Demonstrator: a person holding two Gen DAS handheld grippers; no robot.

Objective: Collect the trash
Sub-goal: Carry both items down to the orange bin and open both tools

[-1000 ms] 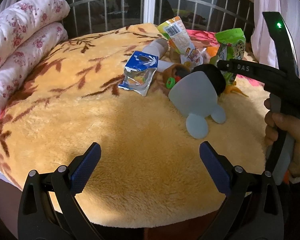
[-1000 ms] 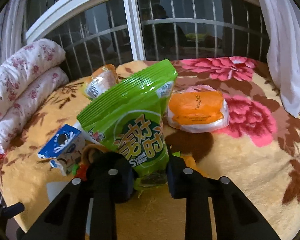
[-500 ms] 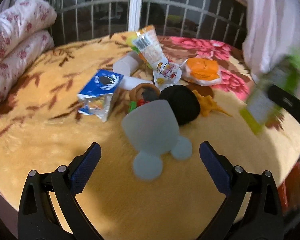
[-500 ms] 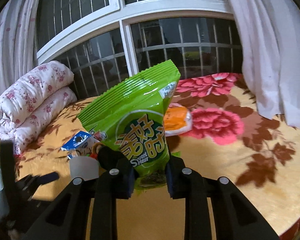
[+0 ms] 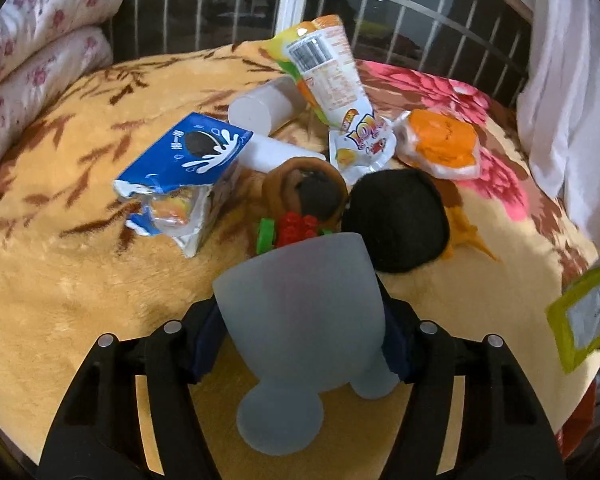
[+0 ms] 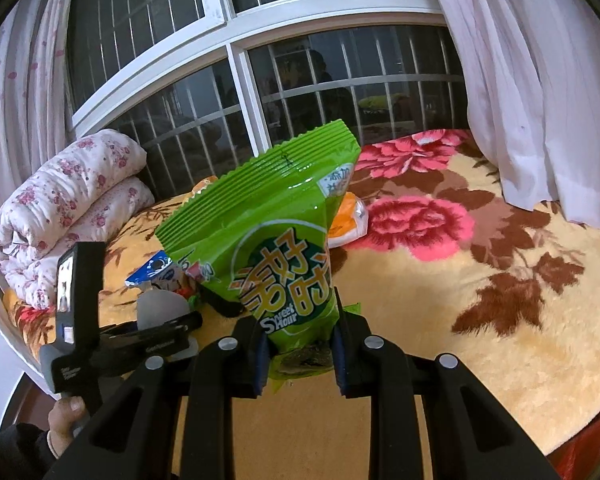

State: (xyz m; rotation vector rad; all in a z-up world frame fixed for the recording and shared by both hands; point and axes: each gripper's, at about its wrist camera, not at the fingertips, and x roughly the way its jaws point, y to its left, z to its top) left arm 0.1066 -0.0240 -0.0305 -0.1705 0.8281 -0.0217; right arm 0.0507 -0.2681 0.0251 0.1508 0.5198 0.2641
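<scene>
Trash half gathered: glossy green snack bag (image 6: 276, 248) pinched in right gripper (image 6: 298, 350), left gripper (image 5: 302, 338) seemingly clamping frosted grey plastic cup (image 5: 300, 320); next, bin both.

Green snack bag (image 5: 584, 312) is cut off and blurred at the left wrist view's right edge (back label illegible).

Both wrist views over bed (image 5: 80, 264)

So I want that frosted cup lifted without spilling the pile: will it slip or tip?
The left gripper pinches the frosted cup on its tapering bowl, so it may slide. It lies on its side, probably light; two round feet suggest awkward balance.
</scene>
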